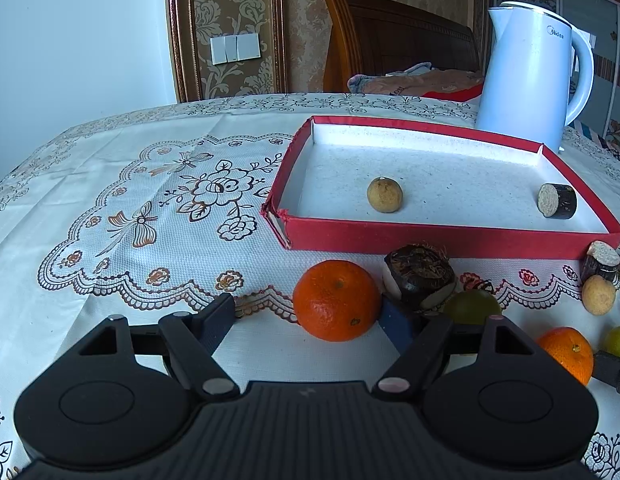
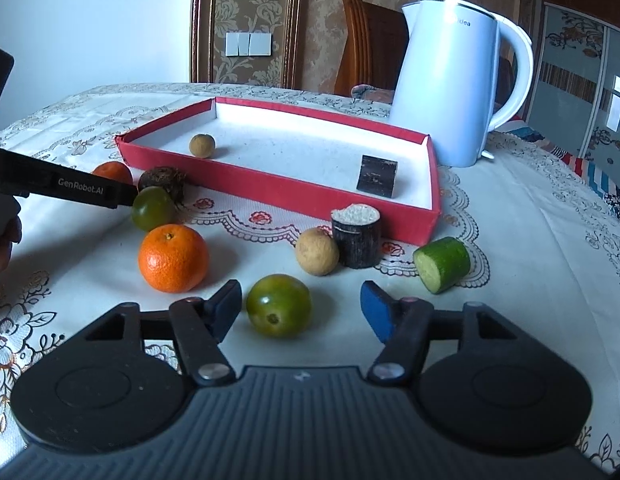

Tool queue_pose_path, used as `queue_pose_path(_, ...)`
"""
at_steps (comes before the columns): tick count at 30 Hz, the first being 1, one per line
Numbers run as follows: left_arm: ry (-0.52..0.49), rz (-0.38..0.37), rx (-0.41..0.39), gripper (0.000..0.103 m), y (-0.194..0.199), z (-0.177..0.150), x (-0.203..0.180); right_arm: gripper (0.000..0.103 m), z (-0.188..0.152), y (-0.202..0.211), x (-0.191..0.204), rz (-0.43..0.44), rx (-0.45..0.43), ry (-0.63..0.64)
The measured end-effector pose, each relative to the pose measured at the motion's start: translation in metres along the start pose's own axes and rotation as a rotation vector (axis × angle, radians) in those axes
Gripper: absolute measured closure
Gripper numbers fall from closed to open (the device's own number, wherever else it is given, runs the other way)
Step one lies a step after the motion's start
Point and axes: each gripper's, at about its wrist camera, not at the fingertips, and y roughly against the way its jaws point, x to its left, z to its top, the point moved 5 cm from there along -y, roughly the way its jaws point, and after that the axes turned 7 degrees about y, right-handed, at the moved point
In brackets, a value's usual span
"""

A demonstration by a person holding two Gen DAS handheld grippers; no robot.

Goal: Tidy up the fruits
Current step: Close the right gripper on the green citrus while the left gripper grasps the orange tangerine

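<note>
The red tray (image 1: 449,240) holds a tan longan (image 1: 384,194) and a dark cane piece (image 1: 557,201). My left gripper (image 1: 310,316) is open around an orange (image 1: 335,300) on the cloth; the fruit lies close to the right pad with a gap on the left. My right gripper (image 2: 302,304) is open around a green tangerine (image 2: 278,306), which sits near the left pad and well clear of the right one. Loose beside it are another orange (image 2: 173,258), a longan (image 2: 316,251), a cane piece (image 2: 355,236) and a cucumber chunk (image 2: 441,264).
A white kettle (image 2: 445,80) stands behind the tray's right end. A dark water chestnut (image 1: 419,276) and a second green tangerine (image 1: 471,306) crowd the left gripper's right finger. The left gripper's finger (image 2: 70,190) reaches in from the left in the right wrist view.
</note>
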Motion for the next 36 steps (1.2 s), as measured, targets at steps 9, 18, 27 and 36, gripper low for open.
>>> queue_pose_path(9, 0.004, -0.004, -0.003, 0.025, 0.001, 0.001, 0.0, 0.052, -0.001, -0.001, -0.002, 0.007, 0.006, -0.01)
queue_pose_path(18, -0.001, -0.046, -0.008, 0.044, 0.003, 0.001, -0.004, 0.067, 0.0, 0.001, 0.005, 0.022, -0.004, 0.03)
queue_pose_path(27, 0.005, -0.073, -0.012, 0.06, 0.004, 0.001, -0.005, 0.072, 0.0, 0.001, 0.003, 0.05, -0.008, 0.007)
queue_pose_path(36, 0.04, -0.057, -0.012, 0.061, 0.005, 0.003, 0.003, 0.072, -0.001, 0.001, -0.002, 0.054, -0.012, -0.019)
